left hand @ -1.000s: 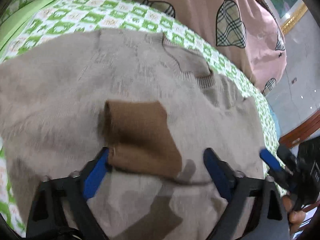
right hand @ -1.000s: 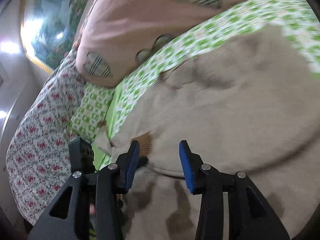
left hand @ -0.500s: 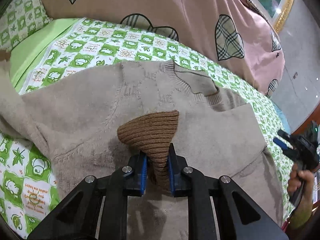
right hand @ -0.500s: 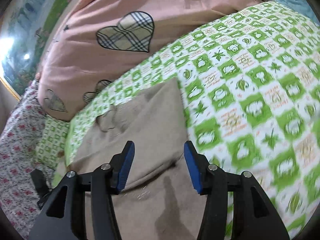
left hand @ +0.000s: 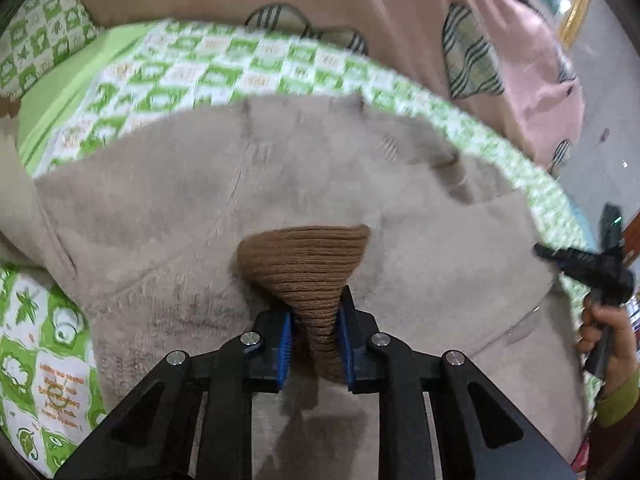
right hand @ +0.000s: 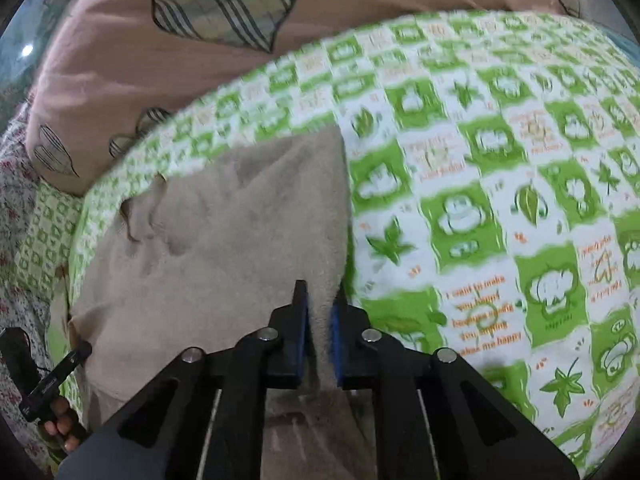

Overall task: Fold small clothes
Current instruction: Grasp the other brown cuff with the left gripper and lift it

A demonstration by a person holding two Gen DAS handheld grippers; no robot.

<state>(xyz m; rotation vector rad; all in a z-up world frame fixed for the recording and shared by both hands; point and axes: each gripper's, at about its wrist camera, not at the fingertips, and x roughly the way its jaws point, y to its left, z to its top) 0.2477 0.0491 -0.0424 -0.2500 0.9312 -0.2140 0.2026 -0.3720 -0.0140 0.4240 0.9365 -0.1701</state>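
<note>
A beige knit sweater [left hand: 304, 168] lies spread on the bed, neckline at the far side. My left gripper [left hand: 316, 320] is shut on its brown ribbed cuff [left hand: 308, 256], which fans out above the sweater's middle. In the right wrist view my right gripper [right hand: 320, 312] is shut on the right edge of the sweater [right hand: 240, 232], beside the bare sheet. The right gripper also shows at the right edge of the left wrist view [left hand: 580, 264], held in a hand.
A green and white checked bed sheet [right hand: 500, 200] lies under the sweater. A pink quilt with plaid hearts [left hand: 360, 4] is bunched along the far side. A floral pillow [right hand: 16, 184] lies at the far left. The left gripper shows at lower left [right hand: 44, 384].
My left gripper closed on the brown cuff and has held it over the sweater. My right gripper moved to the sweater's right edge and closed on it.
</note>
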